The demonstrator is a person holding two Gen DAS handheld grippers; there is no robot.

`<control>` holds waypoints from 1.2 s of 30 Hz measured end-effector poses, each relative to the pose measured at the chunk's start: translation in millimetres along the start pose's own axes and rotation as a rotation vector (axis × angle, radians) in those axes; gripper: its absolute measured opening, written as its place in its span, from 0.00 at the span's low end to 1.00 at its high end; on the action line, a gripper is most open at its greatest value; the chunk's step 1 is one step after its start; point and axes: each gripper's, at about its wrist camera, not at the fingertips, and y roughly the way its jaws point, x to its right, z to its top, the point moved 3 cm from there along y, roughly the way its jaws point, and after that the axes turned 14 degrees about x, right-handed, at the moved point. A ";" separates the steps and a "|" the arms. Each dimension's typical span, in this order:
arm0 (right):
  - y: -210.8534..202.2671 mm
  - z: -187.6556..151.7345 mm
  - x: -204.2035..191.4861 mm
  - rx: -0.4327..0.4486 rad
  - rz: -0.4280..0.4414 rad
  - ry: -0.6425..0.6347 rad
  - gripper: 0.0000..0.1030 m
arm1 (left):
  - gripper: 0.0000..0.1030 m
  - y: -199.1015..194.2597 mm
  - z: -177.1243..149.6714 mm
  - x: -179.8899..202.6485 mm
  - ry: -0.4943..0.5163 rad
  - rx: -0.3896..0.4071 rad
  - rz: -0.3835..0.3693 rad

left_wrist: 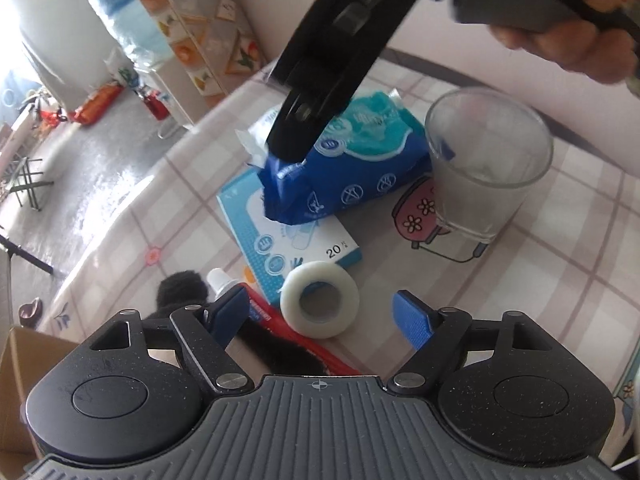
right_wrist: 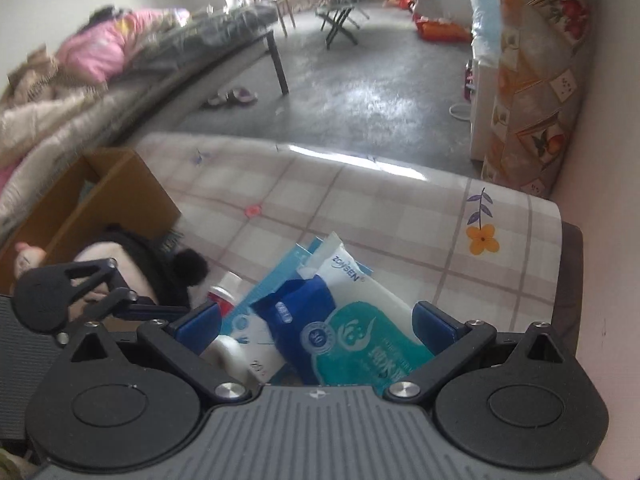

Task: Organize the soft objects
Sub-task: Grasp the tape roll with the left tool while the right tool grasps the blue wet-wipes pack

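Tablecloth (left_wrist: 540,280) in pale plaid, printed with flowers, covers the table where the sorting takes place, with a brown cardboard box (right_wrist: 116,196) standing open at its far left edge in the right wrist view. Beside the box lies a black-and-pale plush toy (right_wrist: 132,264). At the centre, a blue and teal pack of wet wipes (left_wrist: 360,168) rests partly on top of a flat blue-and-white box (left_wrist: 296,248), just beside a frosted glass cup (left_wrist: 488,164). Over the pack hangs the right gripper (right_wrist: 318,320), its blue pads wide on either side of the wipes and not pressing on them. Nearer the left wrist camera, the left gripper (left_wrist: 320,320) stands open above a white roll of tape (left_wrist: 320,306), holding nothing. A red-and-white tube (left_wrist: 280,320) lies next to the roll, running under the left finger.
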 end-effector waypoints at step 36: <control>54.8 -14.7 11.7 -0.203 0.083 -0.209 1.00 | 0.47 16.7 -2.7 6.5 0.057 -0.039 0.015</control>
